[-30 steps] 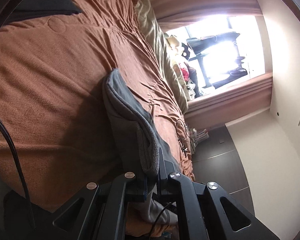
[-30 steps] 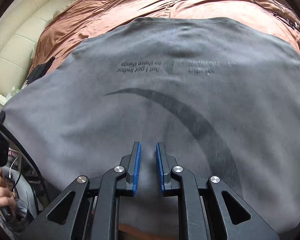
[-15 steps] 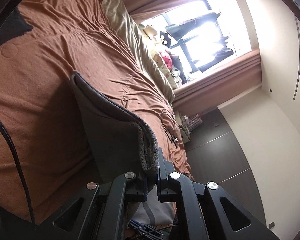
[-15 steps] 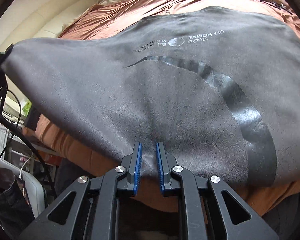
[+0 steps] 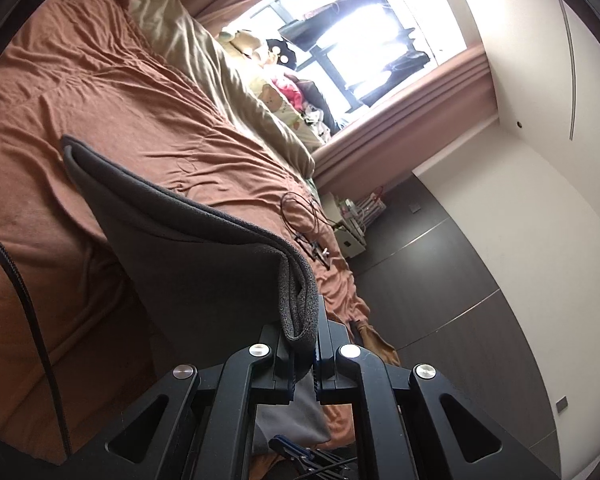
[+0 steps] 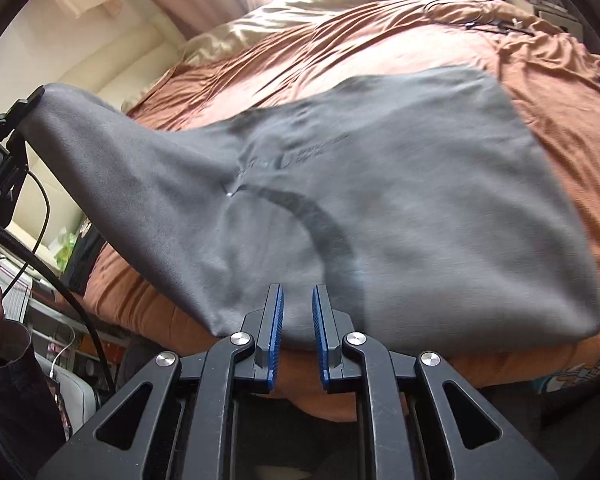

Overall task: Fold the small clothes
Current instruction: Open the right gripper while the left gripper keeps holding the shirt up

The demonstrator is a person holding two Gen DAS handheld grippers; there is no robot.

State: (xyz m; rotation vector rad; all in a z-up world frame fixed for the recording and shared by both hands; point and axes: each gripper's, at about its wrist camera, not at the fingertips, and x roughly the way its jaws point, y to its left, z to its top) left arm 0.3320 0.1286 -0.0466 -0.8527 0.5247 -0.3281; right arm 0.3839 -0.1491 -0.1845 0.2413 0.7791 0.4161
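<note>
Left gripper (image 5: 304, 336) clamps grey T-shirt (image 6: 380, 200) corner, lifting it off the bed (image 6: 560, 128) to fold; right gripper (image 6: 297, 336) slightly parted, empty.

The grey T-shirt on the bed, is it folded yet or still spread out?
Mid-fold: the grey T-shirt lies mostly spread, one corner lifted by the left gripper.

Grey shirt (image 6: 400, 208) was matt, soft brushed knit; its folded hem (image 5: 298, 300) looked coarser, ribbed. Printed arc (image 6: 320, 228) was flat, darker, slightly smoother. Rust-brown bed cover (image 5: 120, 128) was crinkled cloth with faint sheen. Beige duvet (image 5: 204, 64) was smooth, satiny. Left gripper (image 5: 304, 360) and right gripper (image 6: 297, 340) were matt black plastic with shiny metal rivets; the right's blue pads (image 6: 277, 332) were ridged, rubbery. Wall (image 5: 540, 200) was matt paint.
</note>
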